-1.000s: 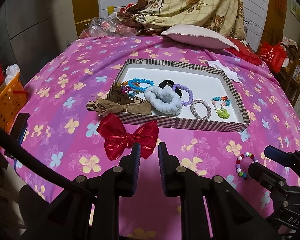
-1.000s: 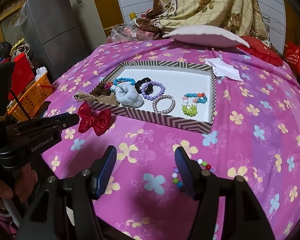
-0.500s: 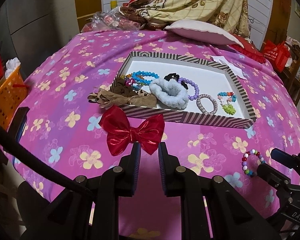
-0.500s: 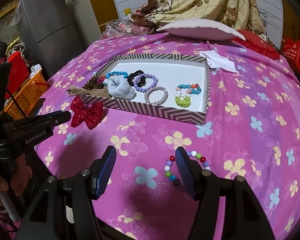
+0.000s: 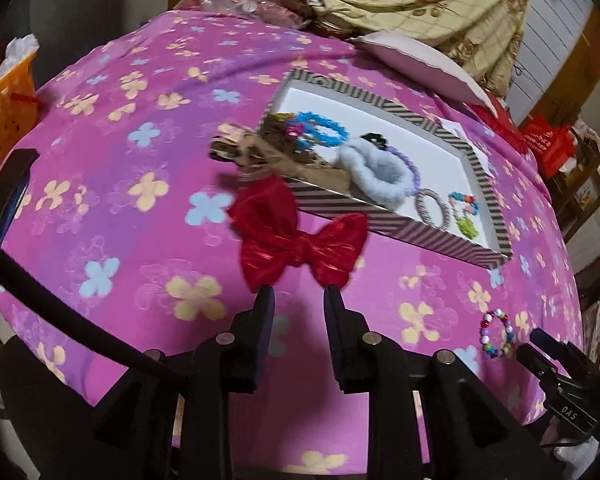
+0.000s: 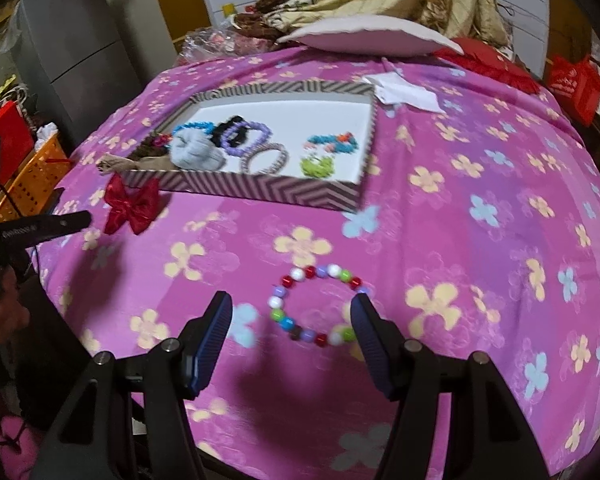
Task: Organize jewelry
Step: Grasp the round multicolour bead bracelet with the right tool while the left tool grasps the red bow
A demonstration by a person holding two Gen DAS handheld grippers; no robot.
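The opening left hand-held gripper (image 5: 298, 294) is aimed, empty, at the red bow (image 5: 300, 246), the released right hand-held gripper (image 6: 292, 312) at the beaded bracelet (image 6: 316, 306), for boxing.

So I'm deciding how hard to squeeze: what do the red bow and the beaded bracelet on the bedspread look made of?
Red bow: thin glossy fabric, probably satin or metallic foil cloth, given its creases with bright highlights. It looks soft and crushable.
Beaded bracelet: round, smooth, shiny beads in mixed colours, likely plastic or glass. They look hard.
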